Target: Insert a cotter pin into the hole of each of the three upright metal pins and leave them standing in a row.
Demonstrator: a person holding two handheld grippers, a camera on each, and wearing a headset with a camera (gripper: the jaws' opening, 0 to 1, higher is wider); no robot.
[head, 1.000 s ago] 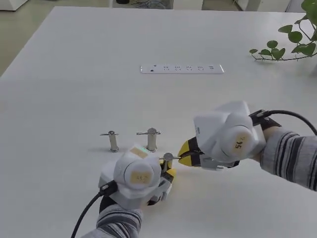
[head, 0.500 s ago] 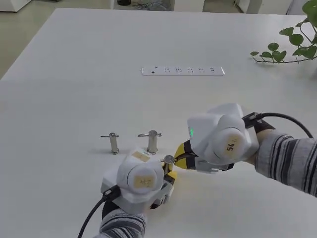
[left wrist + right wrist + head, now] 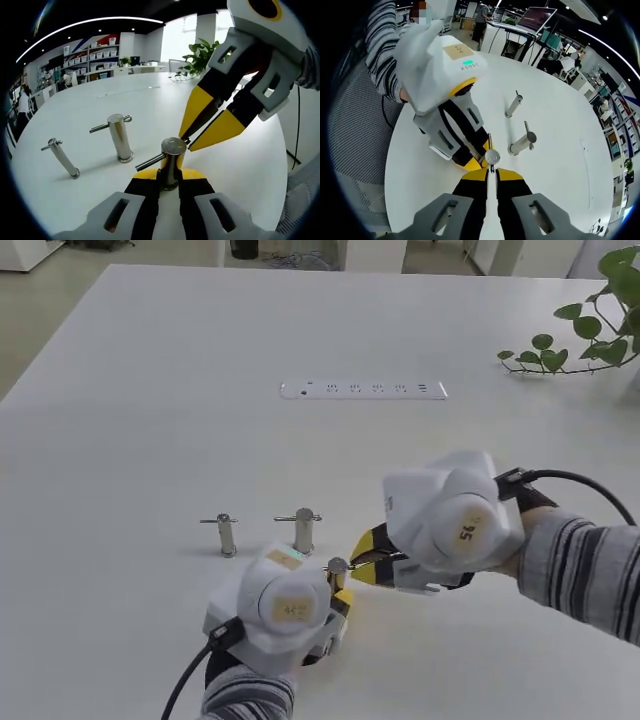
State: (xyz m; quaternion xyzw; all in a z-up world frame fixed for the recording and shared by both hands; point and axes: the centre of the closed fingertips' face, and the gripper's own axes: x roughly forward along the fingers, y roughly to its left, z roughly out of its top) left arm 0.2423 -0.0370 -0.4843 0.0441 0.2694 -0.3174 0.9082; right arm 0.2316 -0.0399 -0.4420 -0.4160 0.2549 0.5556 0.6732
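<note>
While bracing pin (image 3: 172, 160) upright in clamped left gripper (image 3: 170, 176), pushing cotter pin (image 3: 149, 162) in from 3 o'clock, pinched by right gripper (image 3: 491, 172).

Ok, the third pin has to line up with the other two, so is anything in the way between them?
Nothing visible: the table between the third pin and the nearest pin is bare. The left gripper holds the third pin; the right gripper, shut on the cotter pin, is on its far side.
</note>
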